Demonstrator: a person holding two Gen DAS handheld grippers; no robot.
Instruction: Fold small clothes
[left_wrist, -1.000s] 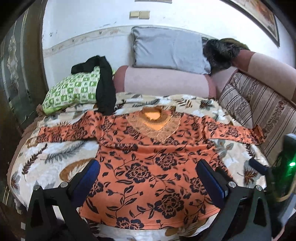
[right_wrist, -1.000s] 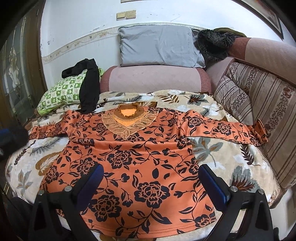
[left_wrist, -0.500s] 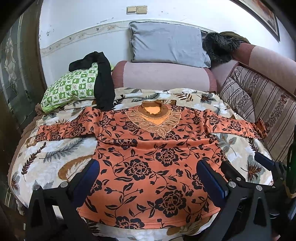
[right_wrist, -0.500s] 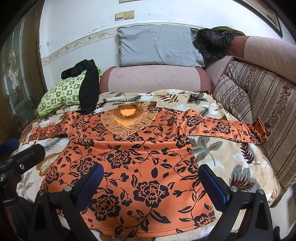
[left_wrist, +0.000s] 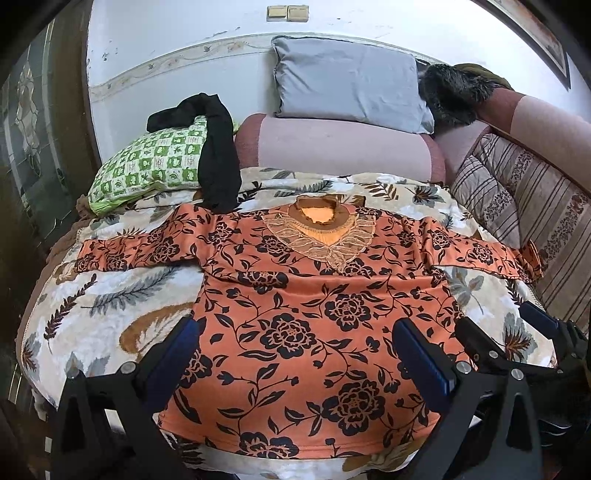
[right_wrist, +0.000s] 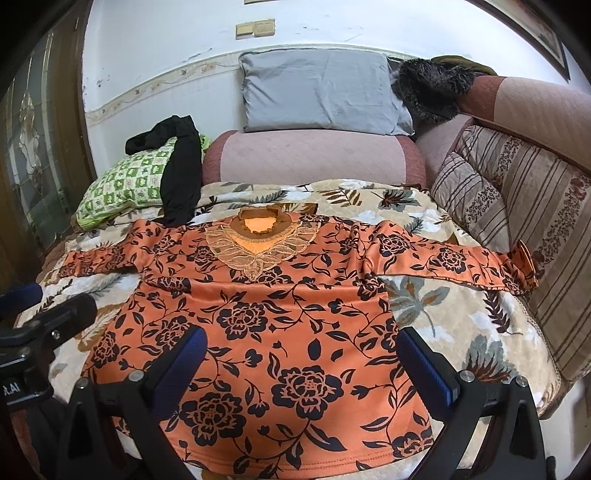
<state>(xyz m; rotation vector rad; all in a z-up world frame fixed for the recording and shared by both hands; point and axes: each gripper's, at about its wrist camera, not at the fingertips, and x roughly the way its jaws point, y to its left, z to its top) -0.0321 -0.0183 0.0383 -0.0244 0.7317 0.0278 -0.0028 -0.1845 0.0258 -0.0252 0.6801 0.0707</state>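
An orange top with black flowers (left_wrist: 306, 317) lies flat and face up on a leaf-patterned blanket (left_wrist: 110, 310), both sleeves spread out sideways. It also shows in the right wrist view (right_wrist: 266, 325). My left gripper (left_wrist: 295, 343) is open and empty, hovering above the top's lower hem. My right gripper (right_wrist: 301, 350) is open and empty, also above the lower hem. The right gripper shows at the right edge of the left wrist view (left_wrist: 509, 332); the left gripper shows at the left edge of the right wrist view (right_wrist: 40, 306).
A black garment (left_wrist: 216, 155) hangs over a green checked pillow (left_wrist: 147, 162) at the back left. A grey pillow (left_wrist: 351, 92) leans on the wall above a pink bolster (left_wrist: 340, 151). Striped cushions (left_wrist: 524, 206) line the right side.
Both grippers have drawn closer together and shifted slightly; each now shows more in the other's view. The top has not moved.
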